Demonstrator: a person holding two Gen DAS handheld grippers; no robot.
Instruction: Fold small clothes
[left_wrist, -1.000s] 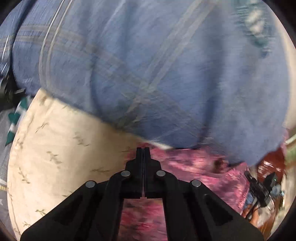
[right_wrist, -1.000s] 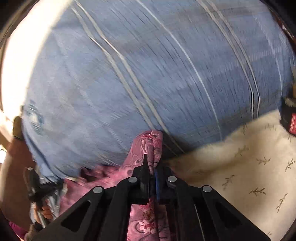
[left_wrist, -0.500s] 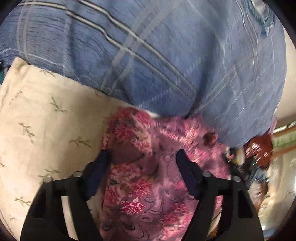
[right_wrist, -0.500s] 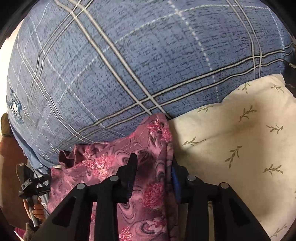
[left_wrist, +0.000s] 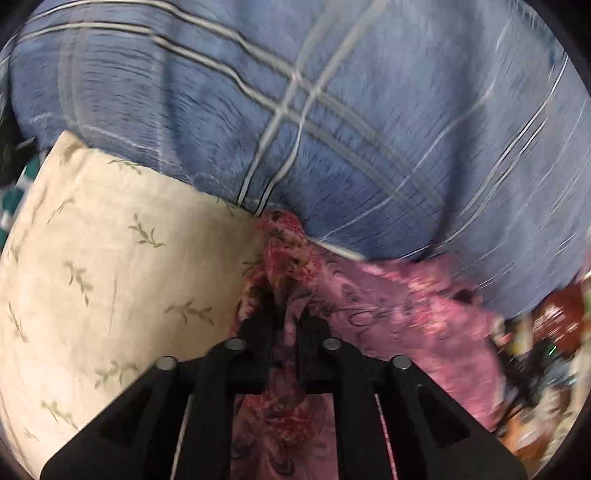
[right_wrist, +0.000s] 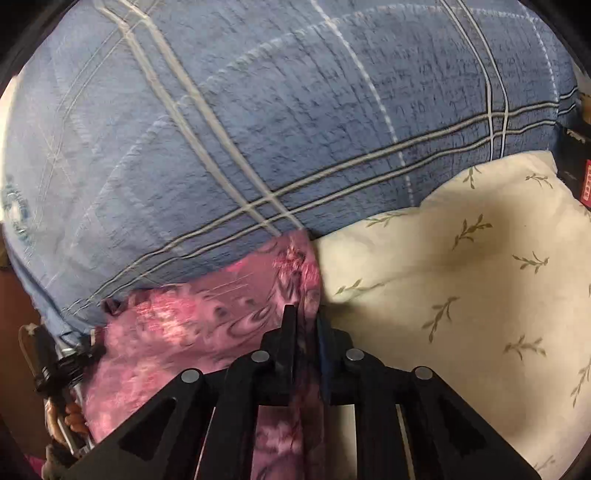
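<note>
jaws closing on pink cloth at both ends

jaws of the left gripper (left_wrist: 286, 314) pinching a bunched fold of the pink floral garment (left_wrist: 388, 302), fingers nearly together with cloth between. jaws of the right gripper (right_wrist: 304, 325) likewise clamping on the same garment (right_wrist: 192, 328), a narrow strip of fabric running down between the fingers. garment stretching between the two grippers, lying partly on the cream leaf-print pillow (left_wrist: 110, 266) and butting up against the blue plaid pillow (left_wrist: 332, 129). in the right wrist view, cream pillow (right_wrist: 461, 277) sitting just right of the held edge, blue plaid pillow (right_wrist: 277, 129) filling the upper part. left wrist view blurring toward its right side, clutter there being too smeared to name.
</note>
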